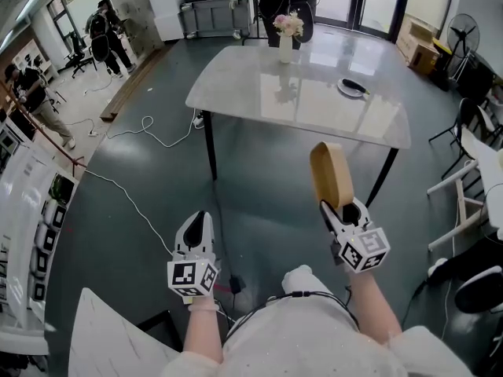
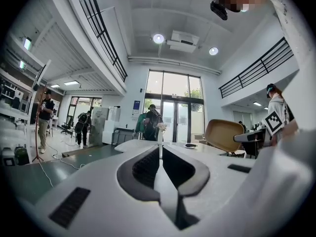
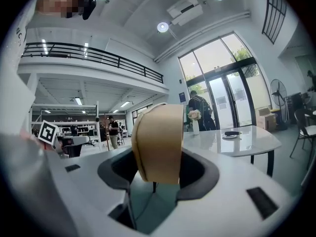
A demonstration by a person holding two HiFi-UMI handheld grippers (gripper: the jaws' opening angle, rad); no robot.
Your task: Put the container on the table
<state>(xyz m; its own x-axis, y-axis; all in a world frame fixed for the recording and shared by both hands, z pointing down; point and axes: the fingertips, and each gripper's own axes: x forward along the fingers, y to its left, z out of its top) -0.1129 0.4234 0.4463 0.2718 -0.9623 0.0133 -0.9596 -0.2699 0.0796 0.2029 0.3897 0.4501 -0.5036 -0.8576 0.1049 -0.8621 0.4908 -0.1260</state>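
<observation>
The table [image 1: 259,93] is the largest thing ahead of us. It has a pale, glossy, marble-looking top with rounded corners on thin dark legs, and we judge it hard and slick, so anything set down on it may slide.

The container [image 1: 330,173] hangs in the air short of the table's near edge, not yet over it. It is a tan, matt, oval shape that stands on edge with its narrow rim towards us. It looks like pressed paper or fibre, so we expect it to be light and fairly stiff, but thin-walled enough to dent under a hard squeeze. The dull surface should give the pads good friction. Gripping it across the low end of the rim, as it is held now, seems sound, though it stands tall above the jaws and could tip.

The right gripper [image 1: 342,208] is clamped on that lower end. The left gripper [image 1: 199,215] has its jaws together with nothing between them.

Farther back on the tabletop stand a slim white vase [image 1: 286,47] of flowers and a small dark dish [image 1: 353,87].
</observation>
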